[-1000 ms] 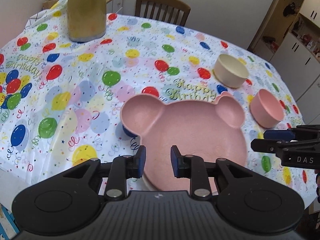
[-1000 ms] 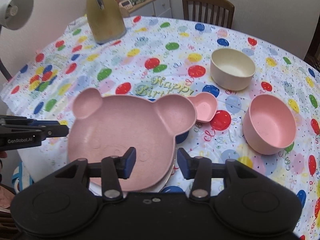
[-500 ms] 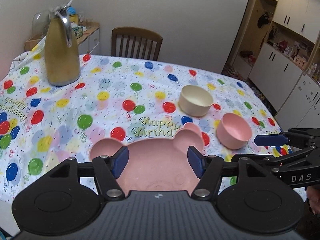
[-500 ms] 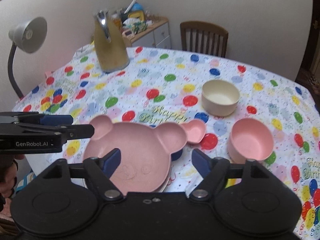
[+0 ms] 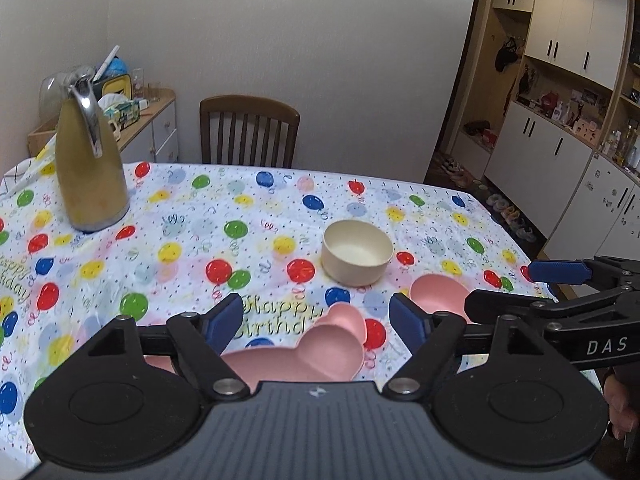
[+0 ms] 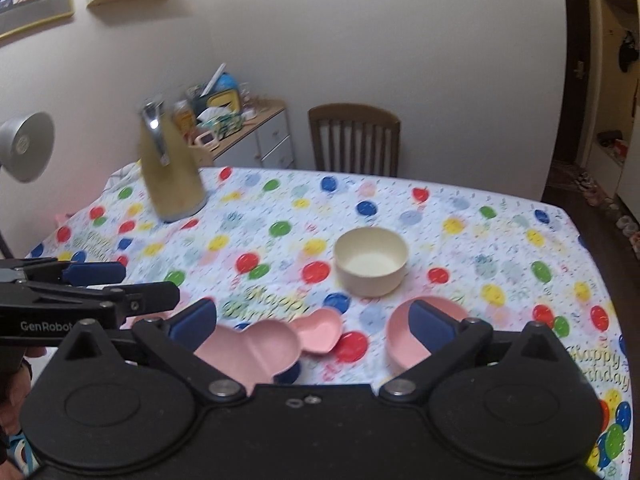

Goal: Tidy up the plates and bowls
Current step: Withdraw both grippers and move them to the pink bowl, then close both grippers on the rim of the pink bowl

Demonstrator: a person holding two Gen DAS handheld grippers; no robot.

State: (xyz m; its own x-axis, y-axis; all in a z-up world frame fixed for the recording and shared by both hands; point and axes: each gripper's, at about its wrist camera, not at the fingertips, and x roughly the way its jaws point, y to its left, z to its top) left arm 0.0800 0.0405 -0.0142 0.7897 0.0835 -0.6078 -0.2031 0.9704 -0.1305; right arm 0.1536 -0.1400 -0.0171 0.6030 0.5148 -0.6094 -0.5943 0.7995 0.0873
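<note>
A pink bear-shaped plate (image 5: 304,356) lies at the near table edge; it also shows in the right wrist view (image 6: 256,352). A small pink heart dish (image 6: 318,330) sits beside its right ear. A pink bowl (image 6: 404,340) stands to the right, partly hidden in the left wrist view (image 5: 436,292). A cream bowl (image 5: 357,257) stands further back, also in the right wrist view (image 6: 371,266). My left gripper (image 5: 316,322) is open and empty above the plate. My right gripper (image 6: 312,320) is open and empty, raised above the plate and pink bowl.
A tall gold thermos jug (image 5: 88,160) stands at the table's far left. A wooden chair (image 5: 250,132) is behind the table. A grey desk lamp (image 6: 26,144) is at the left. A balloon-print cloth (image 5: 200,220) covers the table.
Both grippers opened wide and pulled up and back from the bear plate. The plate stays on the table.
</note>
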